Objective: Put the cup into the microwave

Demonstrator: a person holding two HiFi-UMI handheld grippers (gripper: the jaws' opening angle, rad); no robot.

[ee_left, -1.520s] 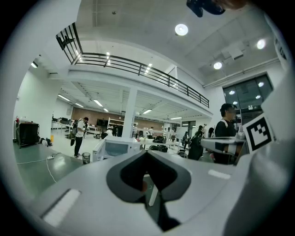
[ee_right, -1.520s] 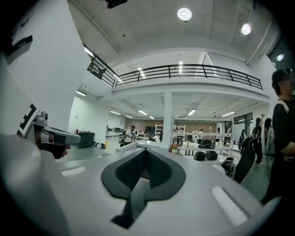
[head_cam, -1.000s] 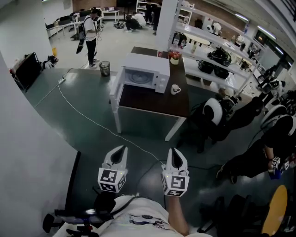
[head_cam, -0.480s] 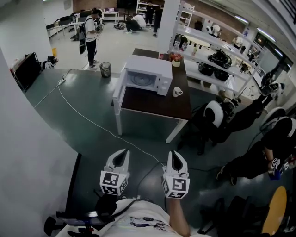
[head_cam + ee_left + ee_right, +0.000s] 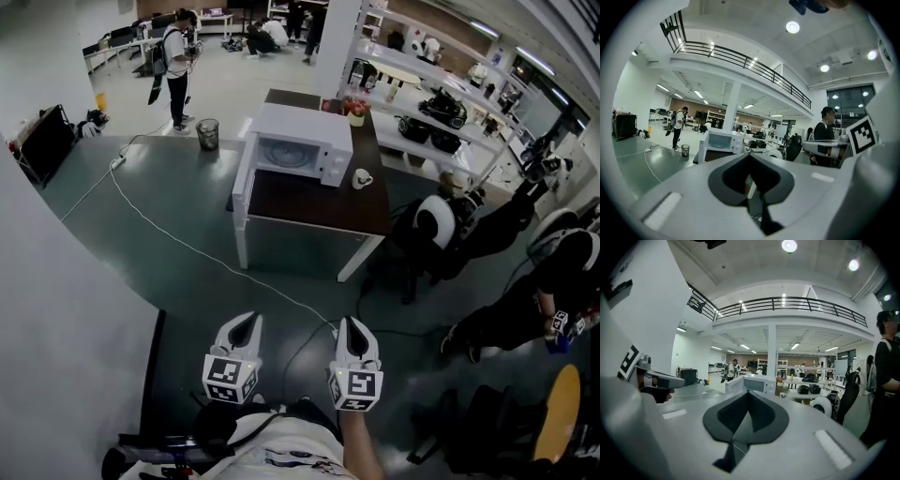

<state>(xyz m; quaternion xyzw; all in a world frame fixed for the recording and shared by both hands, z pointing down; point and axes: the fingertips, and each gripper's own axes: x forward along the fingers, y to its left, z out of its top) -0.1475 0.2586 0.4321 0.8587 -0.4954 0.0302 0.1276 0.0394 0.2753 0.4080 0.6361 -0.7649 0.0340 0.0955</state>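
A white cup stands on the dark brown table, just right of the white microwave. The microwave's door hangs open to the left. Both grippers are held far from the table, over the green floor. My left gripper and right gripper sit side by side, both shut and empty. The left gripper view has the microwave far off beyond the shut jaws of the left gripper. The right gripper view shows the microwave and the cup beyond the right gripper.
A white cable runs across the floor toward the table. Black chairs and seated people crowd the right side. Shelving stands behind the table, a flower pot sits at its back, and a bin and a standing person are farther back.
Both grippers have sunk slightly lower in the head view, still side by side and shut. The table and microwave have shifted a little in the frame.
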